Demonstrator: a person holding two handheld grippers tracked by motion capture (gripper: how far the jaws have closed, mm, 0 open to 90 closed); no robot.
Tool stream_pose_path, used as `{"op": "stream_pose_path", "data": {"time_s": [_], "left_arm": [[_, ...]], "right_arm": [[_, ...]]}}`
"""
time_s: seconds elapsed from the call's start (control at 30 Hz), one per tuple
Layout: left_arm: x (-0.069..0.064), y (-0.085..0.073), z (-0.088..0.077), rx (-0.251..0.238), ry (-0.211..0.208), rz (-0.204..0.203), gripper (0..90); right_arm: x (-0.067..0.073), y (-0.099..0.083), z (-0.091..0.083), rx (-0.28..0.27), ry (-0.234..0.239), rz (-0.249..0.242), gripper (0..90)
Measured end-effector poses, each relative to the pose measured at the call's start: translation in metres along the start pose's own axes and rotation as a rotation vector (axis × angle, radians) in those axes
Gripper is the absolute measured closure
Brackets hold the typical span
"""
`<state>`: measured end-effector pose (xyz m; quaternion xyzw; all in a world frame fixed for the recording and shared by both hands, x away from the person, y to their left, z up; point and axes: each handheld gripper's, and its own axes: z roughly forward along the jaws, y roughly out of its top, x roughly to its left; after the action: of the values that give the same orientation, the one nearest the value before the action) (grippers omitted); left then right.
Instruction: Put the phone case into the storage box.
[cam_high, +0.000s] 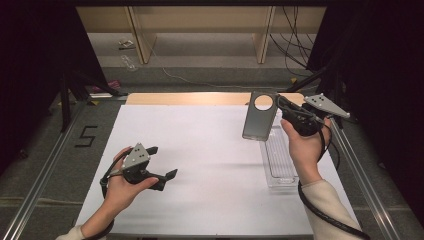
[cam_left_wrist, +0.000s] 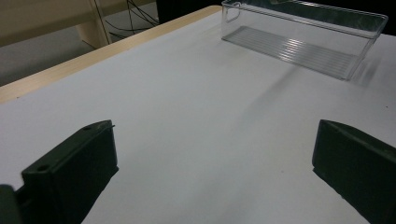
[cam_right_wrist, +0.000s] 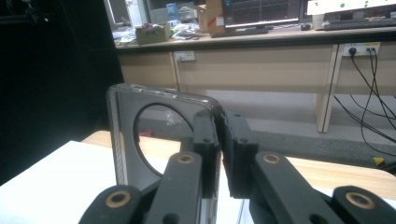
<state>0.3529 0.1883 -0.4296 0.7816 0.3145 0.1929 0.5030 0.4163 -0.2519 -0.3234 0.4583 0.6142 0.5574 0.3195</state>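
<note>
**Phone case held upright over the clear bin**

Right gripper (cam_high: 284, 111): jaws nearly closed, pinching the edge of a phone case (cam_high: 259, 116). Case is a dark grey, smooth, rounded-corner rectangle with a large round cutout near its top. It is held upright above the far end of the clear plastic bin (cam_high: 278, 159), off the table.

In the right gripper view the case (cam_right_wrist: 125, 140) shows a glossy, thin rim; its lower part is hidden behind the black jaw links. Jaw pads are matte black and blocky.

Bin: transparent, long, shallow, ribbed floor, straight walls; in the left gripper view its (cam_left_wrist: 299, 32) far corner is cut off by the frame.

Left gripper (cam_high: 162, 162): jaws wide apart, nothing between them, low over the white table sheet (cam_high: 200, 150). The sheet is plain and matte; a pale wood edge shows at the far side.
</note>
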Motion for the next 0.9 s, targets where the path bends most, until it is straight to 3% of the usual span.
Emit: {"op": "stream_pose_path", "data": {"time_s": [0.9], "left_arm": [[0.0011,-0.0002,-0.0006,0.002,0.008,-0.001,0.0]], "right_arm": [[-0.0079,0.0019,-0.0025,-0.010,-0.023,0.001,85.0]]}}
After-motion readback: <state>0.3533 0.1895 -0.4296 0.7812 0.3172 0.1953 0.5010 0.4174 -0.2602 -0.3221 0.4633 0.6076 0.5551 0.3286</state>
